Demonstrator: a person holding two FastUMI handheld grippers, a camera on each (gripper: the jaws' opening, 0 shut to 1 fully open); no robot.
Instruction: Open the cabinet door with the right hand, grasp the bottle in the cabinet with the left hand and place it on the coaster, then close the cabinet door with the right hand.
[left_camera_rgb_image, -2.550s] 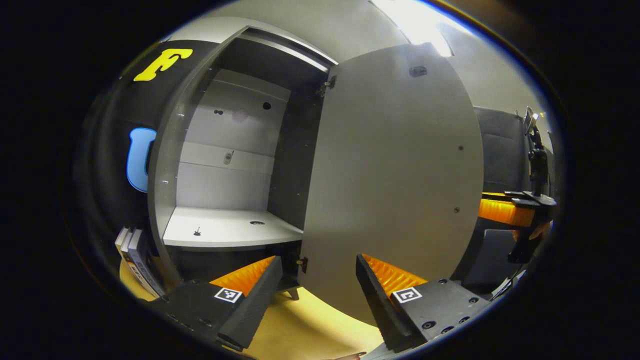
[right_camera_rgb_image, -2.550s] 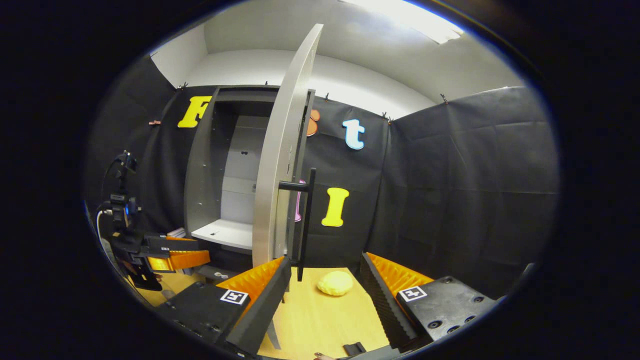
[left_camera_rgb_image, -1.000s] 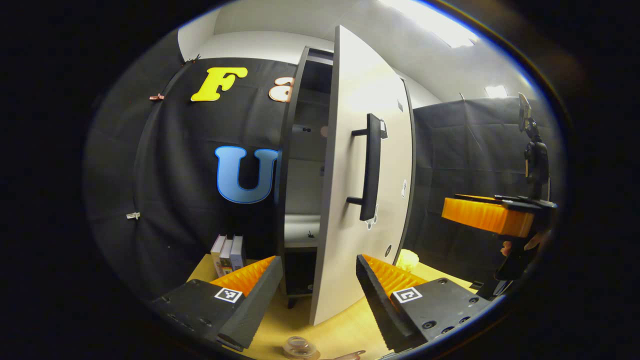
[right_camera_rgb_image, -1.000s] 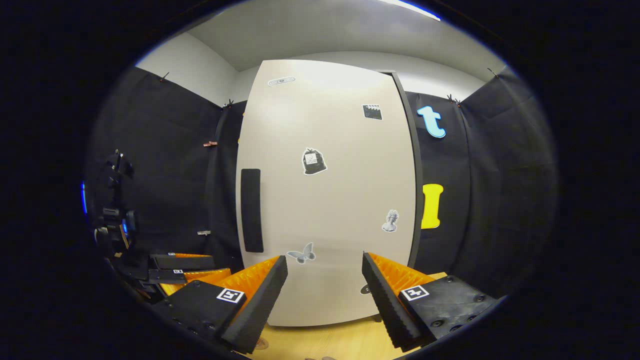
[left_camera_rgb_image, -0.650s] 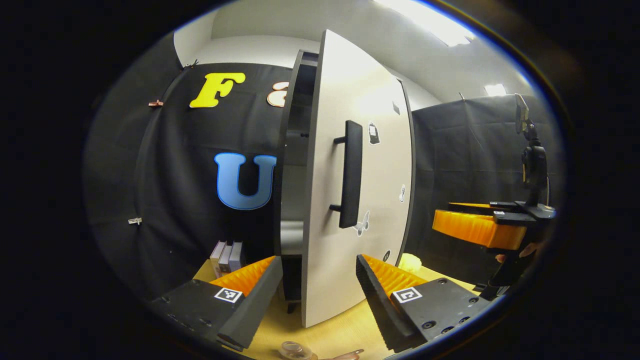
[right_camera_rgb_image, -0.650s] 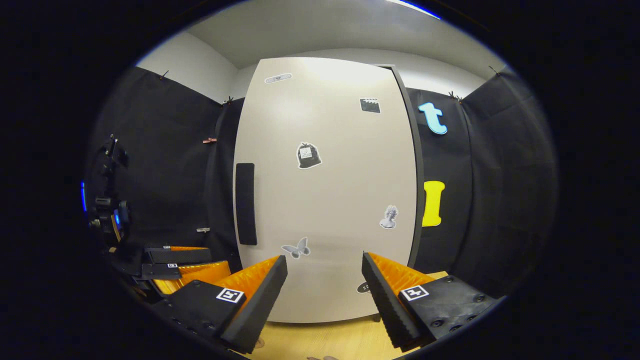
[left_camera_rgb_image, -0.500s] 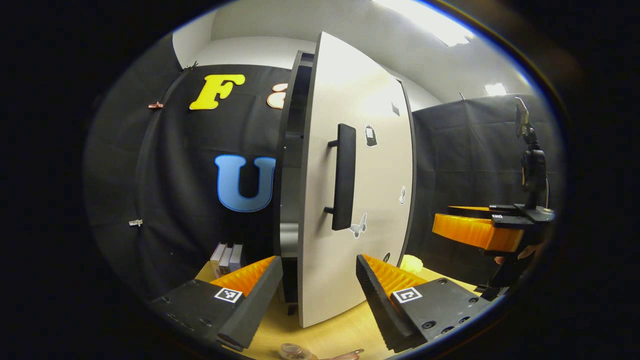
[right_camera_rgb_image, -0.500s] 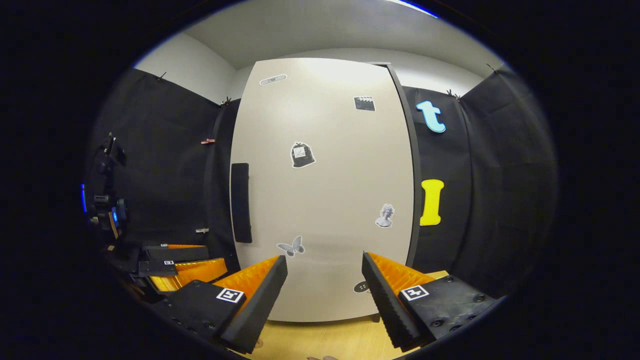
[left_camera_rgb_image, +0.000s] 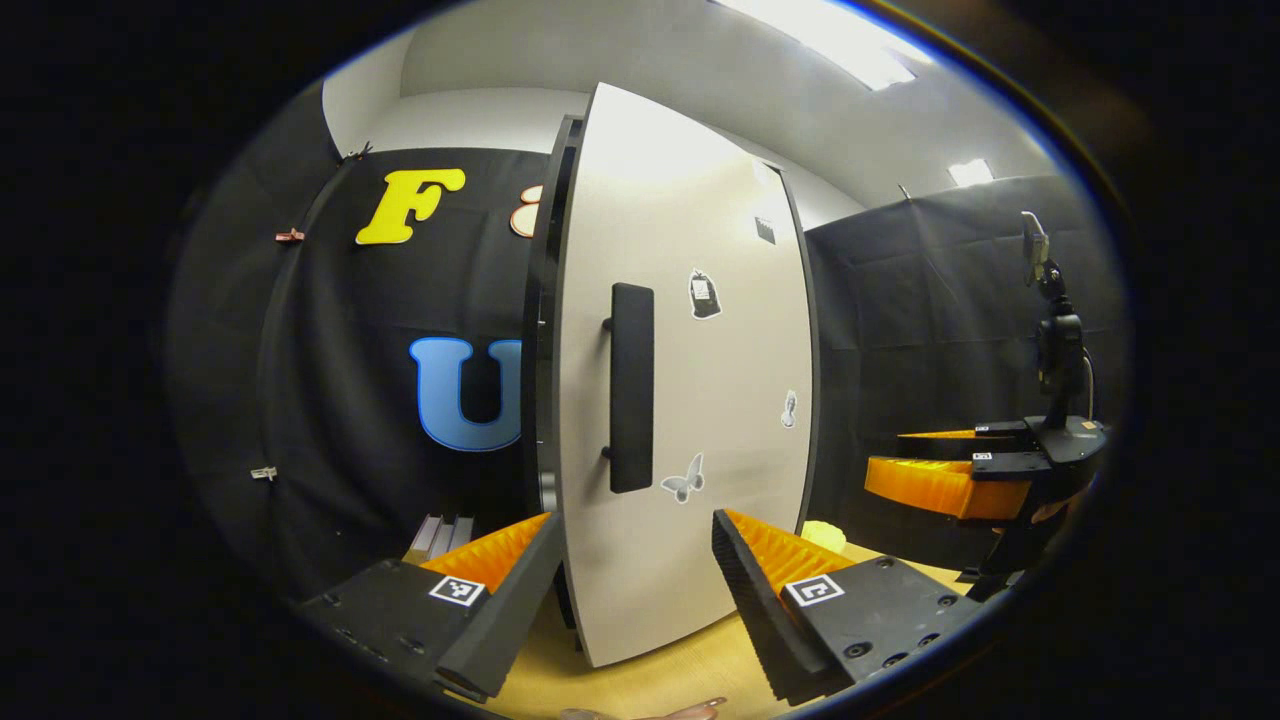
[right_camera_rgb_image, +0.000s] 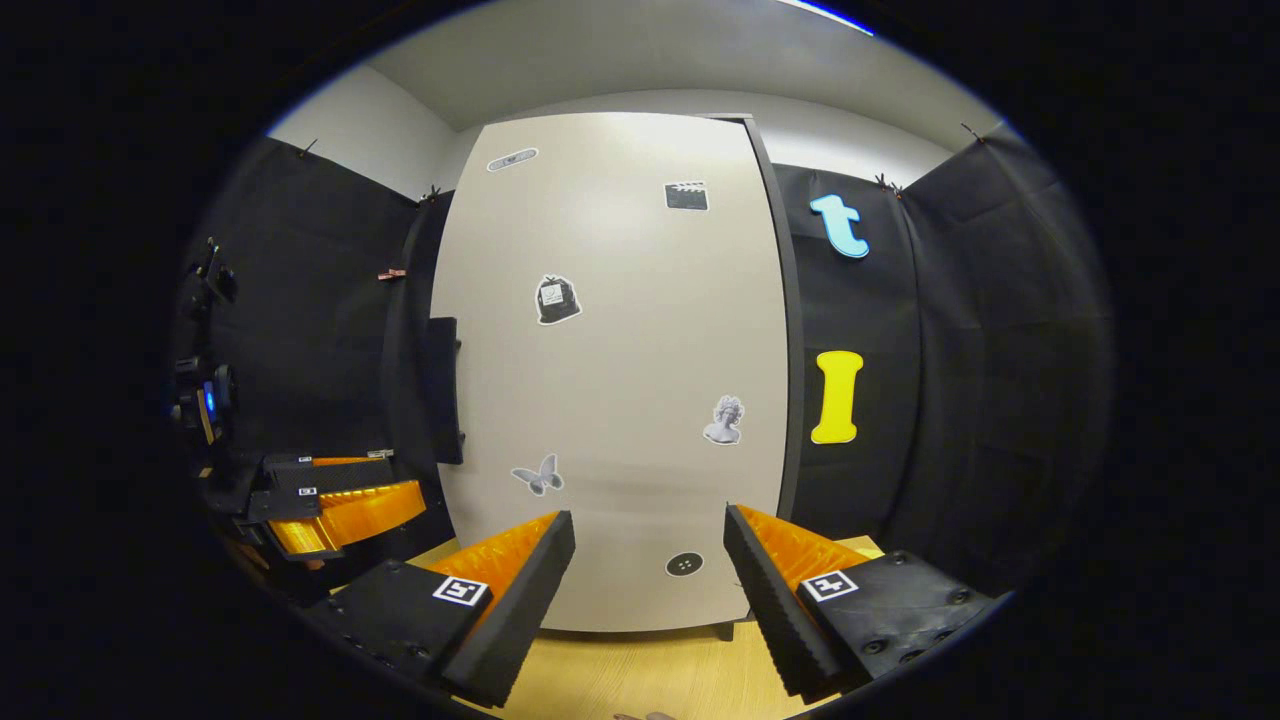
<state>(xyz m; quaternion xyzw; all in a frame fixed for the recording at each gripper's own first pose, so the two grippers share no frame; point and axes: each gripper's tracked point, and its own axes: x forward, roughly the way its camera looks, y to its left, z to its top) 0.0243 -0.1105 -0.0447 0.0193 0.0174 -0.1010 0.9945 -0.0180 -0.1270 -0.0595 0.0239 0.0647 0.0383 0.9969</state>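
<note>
The pale cabinet door (left_camera_rgb_image: 690, 400) with its black bar handle (left_camera_rgb_image: 631, 387) stands almost shut; a narrow dark gap remains on the handle side. My left gripper (left_camera_rgb_image: 635, 590) is open and holds nothing, facing the door's lower edge on the handle side. My right gripper (right_camera_rgb_image: 648, 590) is open too, facing the lower part of the door (right_camera_rgb_image: 610, 370), with the handle (right_camera_rgb_image: 442, 390) far to its left. I cannot tell whether its fingertips touch the door. Each gripper shows in the other's view: the right gripper (left_camera_rgb_image: 950, 470) at the right, the left gripper (right_camera_rgb_image: 330, 500) at the left.
The cabinet stands on a light wooden table (left_camera_rgb_image: 650, 670). Books (left_camera_rgb_image: 435, 535) lean beside the cabinet on its left. A pale yellow lump (left_camera_rgb_image: 822, 535) lies on the table to the cabinet's right. Stickers dot the door front.
The door has swung from wide open to almost shut, hiding the shelf inside. Both grippers stayed open, and the left view has turned toward the door's front.
</note>
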